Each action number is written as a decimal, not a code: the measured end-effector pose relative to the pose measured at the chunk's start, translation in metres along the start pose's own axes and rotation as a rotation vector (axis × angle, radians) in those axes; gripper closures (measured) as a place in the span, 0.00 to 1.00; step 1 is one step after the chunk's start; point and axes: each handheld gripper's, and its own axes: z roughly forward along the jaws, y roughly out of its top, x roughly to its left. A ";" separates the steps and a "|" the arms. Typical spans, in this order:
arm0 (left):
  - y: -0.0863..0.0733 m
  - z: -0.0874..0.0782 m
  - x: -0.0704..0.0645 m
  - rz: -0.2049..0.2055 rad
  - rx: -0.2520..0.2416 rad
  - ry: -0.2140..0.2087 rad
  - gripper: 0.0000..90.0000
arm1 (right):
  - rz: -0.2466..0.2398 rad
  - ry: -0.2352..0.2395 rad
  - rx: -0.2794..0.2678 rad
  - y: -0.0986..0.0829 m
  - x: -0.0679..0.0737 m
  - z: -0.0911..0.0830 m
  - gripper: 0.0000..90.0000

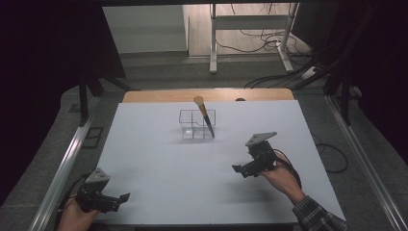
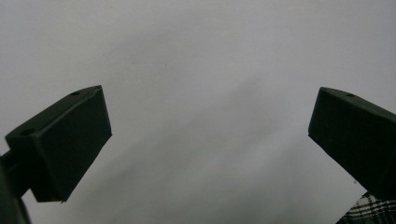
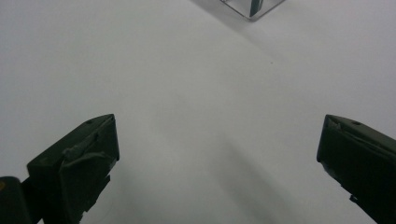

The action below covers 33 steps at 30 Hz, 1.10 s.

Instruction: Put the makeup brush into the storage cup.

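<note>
A clear plastic organiser box [image 1: 191,125] with several compartments stands on the white table [image 1: 159,163], at the middle toward the far side. A makeup brush [image 1: 204,115] with a tan head and dark handle leans in its right compartment. My right gripper [image 1: 239,170] hovers open to the right of the middle, nothing between its jaws; in the right gripper view [image 3: 217,154] a corner of the box [image 3: 252,8] shows at the top edge. My left gripper [image 1: 126,197] rests open near the front left corner, over bare table in its own view [image 2: 210,135].
A wooden strip [image 1: 207,95] borders the far edge of the table. Metal rails [image 1: 62,166] run along both sides. A desk frame [image 1: 250,36] and cables lie on the floor beyond. A plaid sleeve [image 1: 317,216] enters at the bottom right.
</note>
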 end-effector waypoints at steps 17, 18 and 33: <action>0.000 0.000 0.000 0.001 -0.002 0.000 0.00 | 0.035 0.006 0.015 -0.023 0.005 -0.016 0.00; 0.000 0.000 0.000 0.000 -0.004 0.000 0.00 | 0.037 0.004 0.014 -0.024 0.005 -0.017 0.00; 0.000 0.000 0.000 0.000 -0.006 0.001 0.00 | 0.070 -0.018 0.001 -0.039 0.005 -0.031 0.00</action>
